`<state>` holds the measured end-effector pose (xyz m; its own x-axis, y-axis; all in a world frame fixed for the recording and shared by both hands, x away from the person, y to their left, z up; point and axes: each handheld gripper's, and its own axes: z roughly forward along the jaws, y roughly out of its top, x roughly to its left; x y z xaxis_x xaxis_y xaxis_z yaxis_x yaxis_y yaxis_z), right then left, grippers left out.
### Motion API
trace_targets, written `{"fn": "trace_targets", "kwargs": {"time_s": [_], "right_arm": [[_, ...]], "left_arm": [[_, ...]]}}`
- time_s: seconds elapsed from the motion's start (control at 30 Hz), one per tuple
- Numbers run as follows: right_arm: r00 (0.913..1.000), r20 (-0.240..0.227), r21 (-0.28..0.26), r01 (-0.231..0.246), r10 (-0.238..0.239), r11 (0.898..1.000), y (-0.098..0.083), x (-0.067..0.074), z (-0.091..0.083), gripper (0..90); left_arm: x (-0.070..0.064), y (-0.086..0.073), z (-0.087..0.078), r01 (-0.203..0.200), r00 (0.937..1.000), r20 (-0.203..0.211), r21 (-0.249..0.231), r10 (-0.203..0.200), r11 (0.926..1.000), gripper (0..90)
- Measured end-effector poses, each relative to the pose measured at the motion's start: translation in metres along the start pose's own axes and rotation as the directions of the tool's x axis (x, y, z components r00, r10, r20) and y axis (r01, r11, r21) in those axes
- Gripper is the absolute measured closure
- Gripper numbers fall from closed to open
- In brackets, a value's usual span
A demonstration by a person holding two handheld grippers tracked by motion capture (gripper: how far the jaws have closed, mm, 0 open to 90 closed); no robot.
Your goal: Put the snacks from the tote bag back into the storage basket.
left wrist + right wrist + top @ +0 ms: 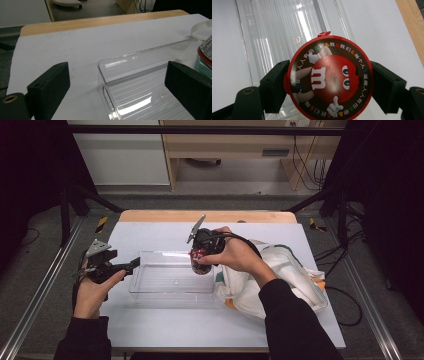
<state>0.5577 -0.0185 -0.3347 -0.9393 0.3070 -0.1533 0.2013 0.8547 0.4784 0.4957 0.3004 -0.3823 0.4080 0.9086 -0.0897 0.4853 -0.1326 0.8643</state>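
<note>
The red candy tub (329,77) sits clamped between the two black jaws of my right gripper (329,82), its round lid facing my camera with a red cartoon character, a white letter m and a ring of small coloured characters around the rim. My jaws press on its sides, one on each, and stand wide because the tub is wide. In the high view I hold the tub (200,262) at the right end of the clear plastic tray (150,287), over its right edge, with my right hand (235,257) wrapped around the gripper body. Whether the tub's base touches the tray floor I cannot tell. The tray lies on the white table (165,330), long side running left to right, its ribbed floor bare in the right gripper view. Just beside the tray on the right lies a crumpled white cloth bag (295,280) with teal and orange trim, partly under my right forearm. My left gripper (122,267) rests at the tray's left end; its jaws are spread apart with nothing pressed between them, and the tray's near corner (105,75) shows in the gap between them in the left gripper view. A strip of bare wooden tabletop (210,216) runs along the far edge.
</note>
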Motion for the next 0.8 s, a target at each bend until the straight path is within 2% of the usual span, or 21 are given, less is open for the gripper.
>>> {"fn": "trace_targets", "kwargs": {"time_s": [0.5,0.8], "right_arm": [[0.9999,-0.012,0.010,0.006,-0.006,1.000,-0.004,0.001,0.009,24.4],[0.9997,-0.019,0.019,-0.014,0.015,1.000,-0.008,0.000,0.012,24.4]], "left_arm": [[0.000,0.000,0.000,-0.001,1.0000,0.001,0.004,0.001,1.0000,6.2],[0.000,-0.001,0.001,-0.001,1.0000,0.002,0.005,0.001,1.0000,6.2]]}}
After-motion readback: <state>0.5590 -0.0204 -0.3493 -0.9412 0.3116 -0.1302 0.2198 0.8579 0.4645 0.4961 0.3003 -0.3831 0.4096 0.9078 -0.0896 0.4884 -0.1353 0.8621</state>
